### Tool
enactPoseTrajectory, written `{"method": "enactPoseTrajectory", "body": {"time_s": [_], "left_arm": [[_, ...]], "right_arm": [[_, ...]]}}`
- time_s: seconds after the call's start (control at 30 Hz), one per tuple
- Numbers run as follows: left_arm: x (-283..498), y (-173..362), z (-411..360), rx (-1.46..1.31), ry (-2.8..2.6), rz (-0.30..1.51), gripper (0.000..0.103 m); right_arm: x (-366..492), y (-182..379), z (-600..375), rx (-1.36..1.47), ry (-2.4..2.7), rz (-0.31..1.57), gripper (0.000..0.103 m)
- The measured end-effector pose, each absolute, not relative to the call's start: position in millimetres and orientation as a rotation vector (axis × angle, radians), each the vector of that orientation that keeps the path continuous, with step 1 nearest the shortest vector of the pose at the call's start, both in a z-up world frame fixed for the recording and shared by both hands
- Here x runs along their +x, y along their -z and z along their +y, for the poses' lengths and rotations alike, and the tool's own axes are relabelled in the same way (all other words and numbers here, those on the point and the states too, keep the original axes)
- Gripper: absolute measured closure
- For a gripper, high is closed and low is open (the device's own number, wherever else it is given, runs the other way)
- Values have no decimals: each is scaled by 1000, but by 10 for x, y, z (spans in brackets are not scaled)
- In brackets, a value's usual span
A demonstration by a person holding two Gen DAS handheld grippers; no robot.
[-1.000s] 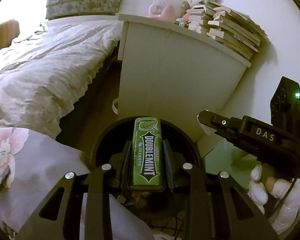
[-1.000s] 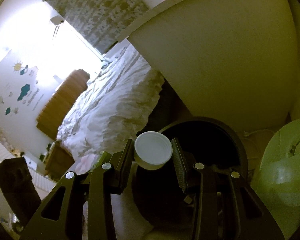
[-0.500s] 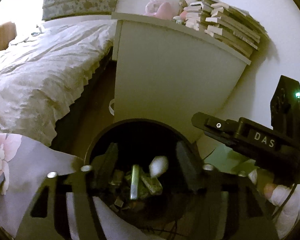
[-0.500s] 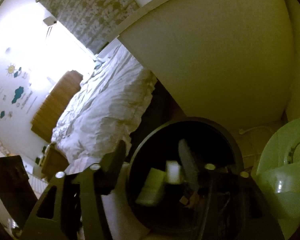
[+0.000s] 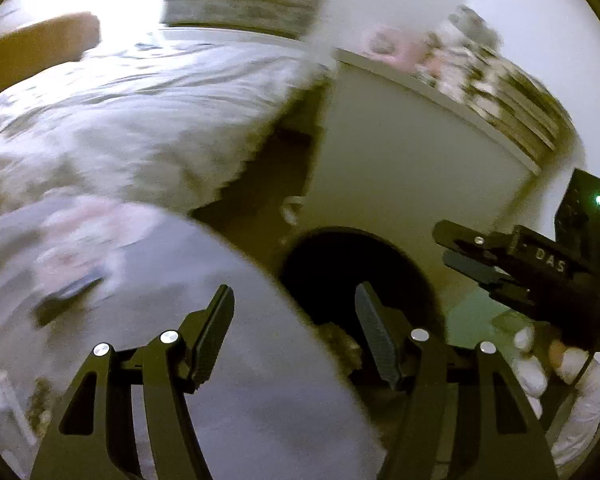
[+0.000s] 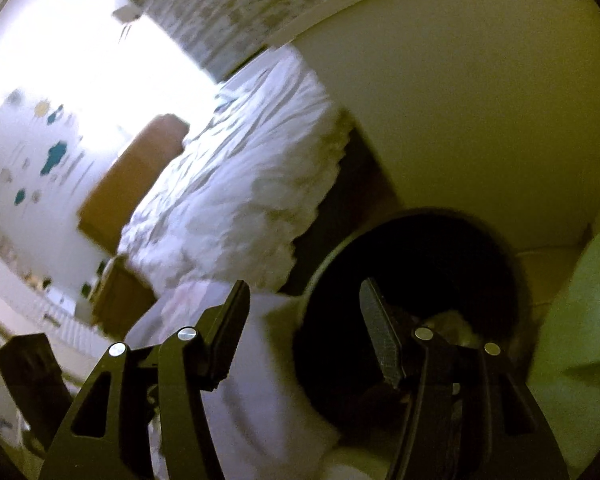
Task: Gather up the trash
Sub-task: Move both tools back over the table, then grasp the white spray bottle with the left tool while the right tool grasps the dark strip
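Left wrist view, blurred: the left gripper [image 5: 294, 328] is seen with its black jaws parted and nothing between them; they have just been opening. Beneath and ahead of the right-hand finger a round black waste bin [image 5: 342, 252] stands on the floor, just beside a white bedside cabinet [image 5: 400, 168]. Some pale trash [image 5: 336, 340] is faintly visible inside the bin; what it is cannot be told. A grey cloth with a pink flower print [image 5: 148, 280] covers the lower left, its edge lying over the near side of the bin. A bed with rumpled white bedding [image 5: 132, 120] fills the upper left. At the right edge the right gripper [image 5: 460, 252] is held by a gloved hand [image 5: 540, 364].

Right wrist view: the right gripper [image 6: 304, 320] is likewise spread apart and empty, its jaws having just been opening. The waste bin [image 6: 420, 256] lies under its right finger, with crumpled trash [image 6: 456, 326] dimly seen within.
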State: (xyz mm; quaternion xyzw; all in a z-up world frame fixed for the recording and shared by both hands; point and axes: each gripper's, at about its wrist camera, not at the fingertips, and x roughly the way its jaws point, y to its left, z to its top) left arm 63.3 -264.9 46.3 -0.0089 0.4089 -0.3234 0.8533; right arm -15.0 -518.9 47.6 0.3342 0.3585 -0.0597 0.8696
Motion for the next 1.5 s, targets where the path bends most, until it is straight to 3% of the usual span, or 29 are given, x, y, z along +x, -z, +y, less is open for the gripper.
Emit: {"method": "enactPoseTrajectory", "body": {"time_s": [0.43, 0.67, 0.7, 1.03, 1.23, 1.33, 1.5], "left_arm": [[807, -131, -659, -123, 194, 905, 40], [887, 151, -396, -139, 174, 974, 40], [898, 180, -379, -142, 174, 979, 40], [904, 296, -486, -47, 161, 946, 42], [844, 279, -476, -30, 126, 933, 60], [816, 267, -479, -28, 142, 927, 77], [721, 222, -410, -68, 185, 904, 81]], "right_arm": [[1067, -198, -3447, 577, -191, 1018, 41], [1628, 197, -2718, 467, -209, 1152, 42], [1677, 247, -2664, 450, -207, 1163, 47], [2017, 392, -2175, 163, -159, 1153, 58], [1904, 425, -1932, -15, -213, 1117, 83], [1807, 417, -1978, 45, -273, 1114, 85], [1576, 212, -2130, 171, -330, 1041, 85]]}}
